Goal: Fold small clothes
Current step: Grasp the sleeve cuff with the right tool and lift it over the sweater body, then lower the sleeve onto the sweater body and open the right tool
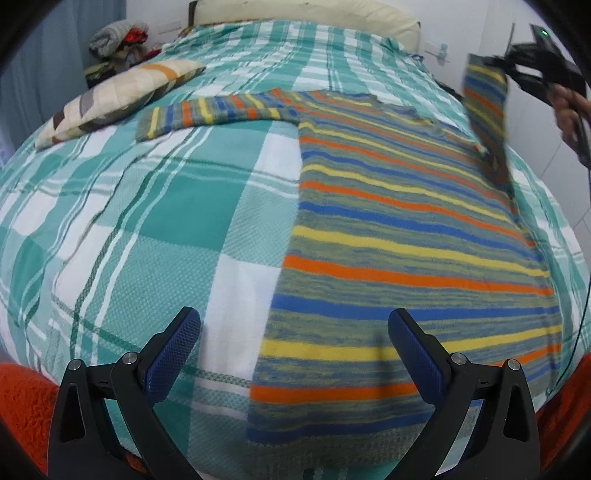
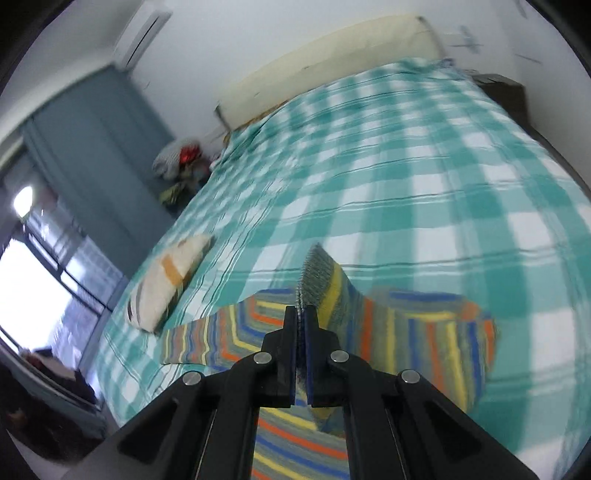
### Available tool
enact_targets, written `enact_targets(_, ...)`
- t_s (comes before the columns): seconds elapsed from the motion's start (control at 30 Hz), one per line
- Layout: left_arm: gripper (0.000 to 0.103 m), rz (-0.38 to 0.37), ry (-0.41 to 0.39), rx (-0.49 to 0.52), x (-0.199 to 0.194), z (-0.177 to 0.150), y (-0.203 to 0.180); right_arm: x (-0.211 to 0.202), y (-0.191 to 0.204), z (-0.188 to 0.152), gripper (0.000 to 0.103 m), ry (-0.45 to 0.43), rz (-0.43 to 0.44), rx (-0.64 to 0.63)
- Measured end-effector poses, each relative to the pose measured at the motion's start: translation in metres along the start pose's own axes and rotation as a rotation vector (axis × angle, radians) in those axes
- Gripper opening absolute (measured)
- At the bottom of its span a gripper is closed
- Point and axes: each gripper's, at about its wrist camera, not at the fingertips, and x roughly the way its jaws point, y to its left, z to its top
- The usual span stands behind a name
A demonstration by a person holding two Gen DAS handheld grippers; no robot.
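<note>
Right claw (image 2: 302,314) clenched on sleeve of striped multicolour knit sweater (image 1: 406,229), lifted off teal-white checked bedspread (image 1: 147,206); left claw (image 1: 293,332) released, hovering at hem.

You have one striped sweater (image 1: 399,236) with two sleeves, one patchwork cushion (image 1: 110,99), one green-and-white checked bedspread (image 1: 155,206), one cream headboard (image 1: 303,14), one heap of clothes (image 1: 118,37) beside the bed, one wall air conditioner (image 2: 142,35), and two grippers in play.
</note>
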Motion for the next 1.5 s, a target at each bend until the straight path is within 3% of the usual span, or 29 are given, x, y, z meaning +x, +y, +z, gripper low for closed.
enact_targets(0.03,0.102,0.000,0.006,-0.010,0.001,0.000,0.002,0.011,0.005,-0.003,0.012,0.013,0.017,0.008)
enact_targets(0.07,0.102,-0.002,0.011,-0.020,0.002,0.000,0.004,0.022,0.007,-0.004,0.029,0.036,0.049,0.029)
enact_targets(0.1,0.102,-0.007,0.014,-0.031,0.002,0.000,0.005,0.030,0.009,-0.003,0.037,0.048,0.079,0.051)
enact_targets(0.17,0.102,-0.017,0.013,-0.045,0.002,0.001,0.008,0.028,0.007,-0.002,0.037,0.018,0.123,0.048)
enact_targets(0.23,0.102,-0.024,0.005,-0.050,0.000,0.003,0.008,0.021,-0.006,0.004,0.037,0.004,0.109,0.047)
enact_targets(0.3,0.102,-0.032,-0.003,-0.048,-0.001,0.004,0.007,0.013,-0.025,0.005,0.037,0.019,0.038,0.046)
enact_targets(0.4,0.102,-0.032,-0.006,-0.034,0.001,0.006,0.002,0.014,-0.049,-0.007,0.037,0.121,-0.099,-0.002)
enact_targets(0.47,0.102,-0.025,0.001,-0.021,0.003,0.006,-0.001,0.021,-0.060,-0.026,0.037,0.207,-0.176,-0.045)
enact_targets(0.57,0.102,-0.006,0.002,0.004,0.003,0.003,-0.005,0.031,-0.063,-0.071,0.039,0.290,-0.349,-0.215)
enact_targets(0.63,0.102,0.002,-0.002,0.013,0.002,0.002,-0.005,0.034,-0.068,-0.105,0.045,0.338,-0.370,-0.293)
enact_targets(0.73,0.102,0.002,0.012,0.011,0.007,0.002,-0.006,0.046,-0.074,-0.142,0.045,0.399,-0.419,-0.405)
enact_targets(0.8,0.102,0.004,0.025,0.009,0.011,0.001,-0.006,0.049,-0.083,-0.147,0.045,0.345,-0.518,-0.434)
enact_targets(0.9,0.102,0.018,0.021,0.018,0.009,-0.001,-0.006,0.042,-0.109,-0.143,0.043,0.252,-0.647,-0.374)
enact_targets(0.97,0.102,0.018,0.009,0.018,0.006,-0.001,-0.005,0.032,-0.127,-0.145,0.043,0.233,-0.672,-0.290)
enact_targets(1.1,0.102,-0.008,0.017,-0.007,0.007,0.003,-0.001,0.023,-0.131,-0.152,0.046,0.242,-0.663,-0.276)
enact_targets(1.27,0.102,-0.026,0.016,-0.018,0.007,0.005,-0.001,0.010,-0.118,-0.135,0.046,0.285,-0.601,-0.296)
enact_targets(1.37,0.102,-0.032,0.003,-0.020,0.005,0.007,-0.001,-0.003,-0.110,-0.116,0.046,0.276,-0.556,-0.300)
enact_targets(1.5,0.102,-0.028,0.014,-0.026,0.009,0.008,0.000,0.004,-0.123,-0.065,0.044,0.224,-0.507,-0.193)
